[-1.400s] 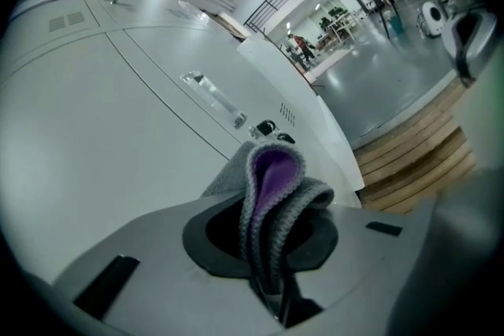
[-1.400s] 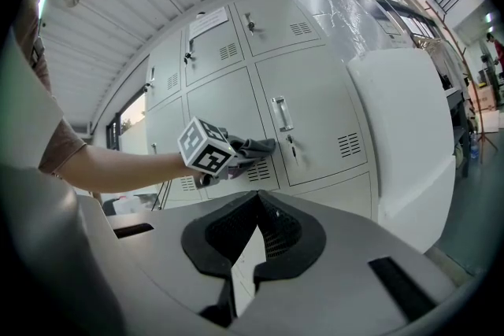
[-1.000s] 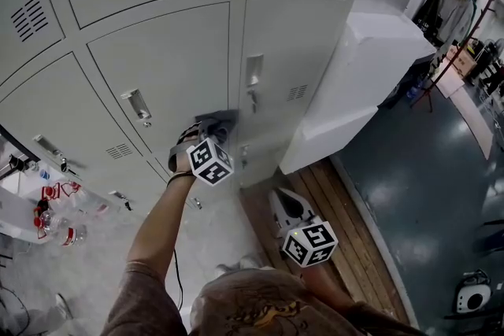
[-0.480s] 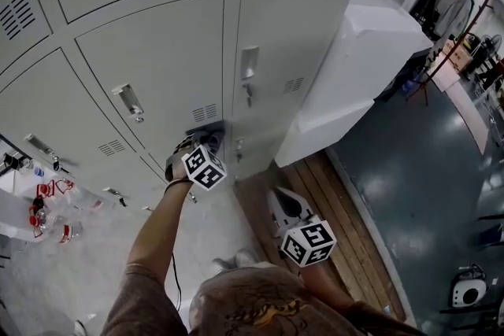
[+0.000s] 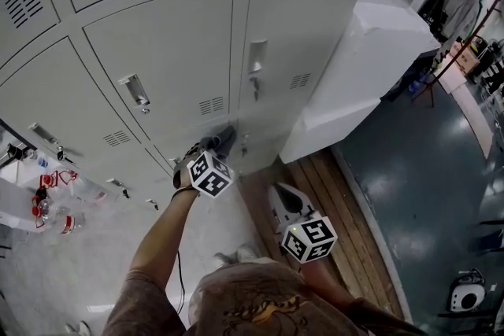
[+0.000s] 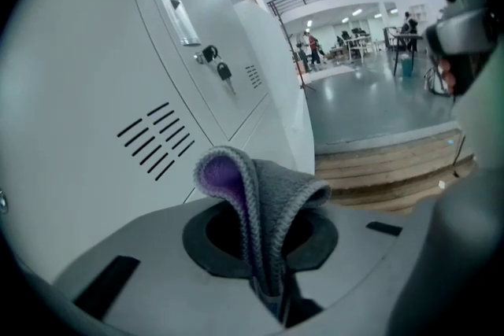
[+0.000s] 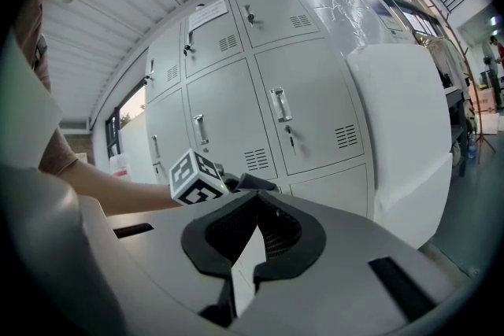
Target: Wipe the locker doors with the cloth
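**Cloth at the foot of the locker bank, left tool clamped on it**

- Grey knitted cloth with a purple inner face: folded into a loop, its lower end pinched in the left gripper. Jaws closed tight on the fabric.
- Head view: cloth sits just at 9 o'clock of frame centre, at the vertical seam between two pale grey metal locker doors in the low row. Pressed to the metal or just off it; contact not confirmable.
- Left gripper view: door surface fills the 9 o'clock side. Black louvre slots at 10 o'clock of the cloth, a key hanging in its lock at 12 o'clock.
- Left gripper reached out on a bare forearm.
- Right gripper held back at 5 o'clock of the left, well apart from the doors, over the wooden plank platform.
- Right gripper view: right gripper jaws meet at the tips, only a thin pale sliver between them, nothing held. Lockers at 12 o'clock.
- Big white box-shaped block stands against the lockers at 2 o'clock; dark glossy floor at 4 o'clock.
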A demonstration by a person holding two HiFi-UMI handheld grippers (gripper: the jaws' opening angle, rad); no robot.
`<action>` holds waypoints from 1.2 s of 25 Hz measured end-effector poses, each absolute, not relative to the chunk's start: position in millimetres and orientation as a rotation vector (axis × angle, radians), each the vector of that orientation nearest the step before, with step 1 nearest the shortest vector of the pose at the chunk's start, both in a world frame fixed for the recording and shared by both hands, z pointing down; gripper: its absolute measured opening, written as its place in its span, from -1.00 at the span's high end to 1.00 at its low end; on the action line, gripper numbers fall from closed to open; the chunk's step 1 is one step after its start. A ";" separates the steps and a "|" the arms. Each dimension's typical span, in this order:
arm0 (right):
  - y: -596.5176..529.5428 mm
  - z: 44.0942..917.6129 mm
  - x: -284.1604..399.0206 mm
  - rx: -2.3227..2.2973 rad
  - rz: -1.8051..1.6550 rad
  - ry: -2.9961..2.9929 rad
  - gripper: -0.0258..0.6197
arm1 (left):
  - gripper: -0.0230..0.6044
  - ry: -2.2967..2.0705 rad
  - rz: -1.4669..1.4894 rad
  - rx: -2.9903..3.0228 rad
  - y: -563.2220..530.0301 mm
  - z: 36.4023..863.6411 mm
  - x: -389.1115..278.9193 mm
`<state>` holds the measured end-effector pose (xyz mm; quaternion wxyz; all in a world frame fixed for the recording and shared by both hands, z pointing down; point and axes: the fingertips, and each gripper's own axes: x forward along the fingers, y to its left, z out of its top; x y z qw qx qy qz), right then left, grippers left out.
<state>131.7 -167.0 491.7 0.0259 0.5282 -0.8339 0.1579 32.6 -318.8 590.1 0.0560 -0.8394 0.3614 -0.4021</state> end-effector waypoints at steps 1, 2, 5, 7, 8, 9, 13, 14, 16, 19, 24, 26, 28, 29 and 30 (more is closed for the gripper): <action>-167.2 491.8 131.1 1.629 0.486 -2.581 0.93 | 0.79 1.120 -1.180 -2.574 -315.3 582.2 32.3; -167.5 491.8 130.2 1.624 0.485 -2.584 0.93 | 0.79 1.146 -1.139 -2.597 -312.1 573.0 31.3; -168.8 490.7 125.6 1.606 0.480 -2.602 0.93 | 0.79 1.218 -1.005 -2.646 -304.3 538.2 26.2; -169.4 489.3 120.6 1.591 0.477 -2.618 0.93 | 0.79 1.250 -0.917 -2.653 -300.0 510.9 21.4; -169.6 488.4 117.7 1.583 0.475 -2.626 0.93 | 0.79 1.263 -0.873 -2.651 -298.0 496.5 18.4; -169.8 487.4 114.5 1.573 0.471 -2.635 0.93 | 0.79 1.275 -0.828 -2.650 -295.8 481.5 15.1; -171.8 484.2 103.5 1.532 0.445 -2.662 0.93 | 0.79 1.310 -0.617 -2.671 -281.5 418.6 1.8; -172.3 483.3 100.9 1.522 0.440 -2.669 0.93 | 0.79 1.319 -0.569 -2.676 -275.9 404.7 -2.6; -173.0 481.8 95.0 1.502 0.436 -2.685 0.93 | 0.79 1.340 -0.491 -2.686 -262.6 383.2 -13.6; -173.3 480.2 86.4 1.471 0.431 -2.705 0.93 | 0.79 1.387 -0.400 -2.717 -239.1 368.3 -32.6; -172.8 481.1 73.0 1.411 0.430 -2.728 0.93 | 0.79 1.540 -0.296 -2.724 -197.9 378.1 -64.6; -172.3 480.3 66.0 1.387 0.428 -2.743 0.93 | 0.79 1.626 -0.252 -2.716 -183.8 386.8 -78.4; -171.7 479.3 58.5 1.360 0.420 -2.762 0.93 | 0.79 1.698 -0.206 -2.710 -171.0 397.8 -90.5; -171.1 479.1 54.7 1.345 0.416 -2.771 0.93 | 0.79 1.728 -0.183 -2.708 -165.3 404.2 -95.6; -170.4 479.2 50.9 1.328 0.412 -2.780 0.93 | 0.79 1.760 -0.161 -2.706 -160.1 411.3 -100.6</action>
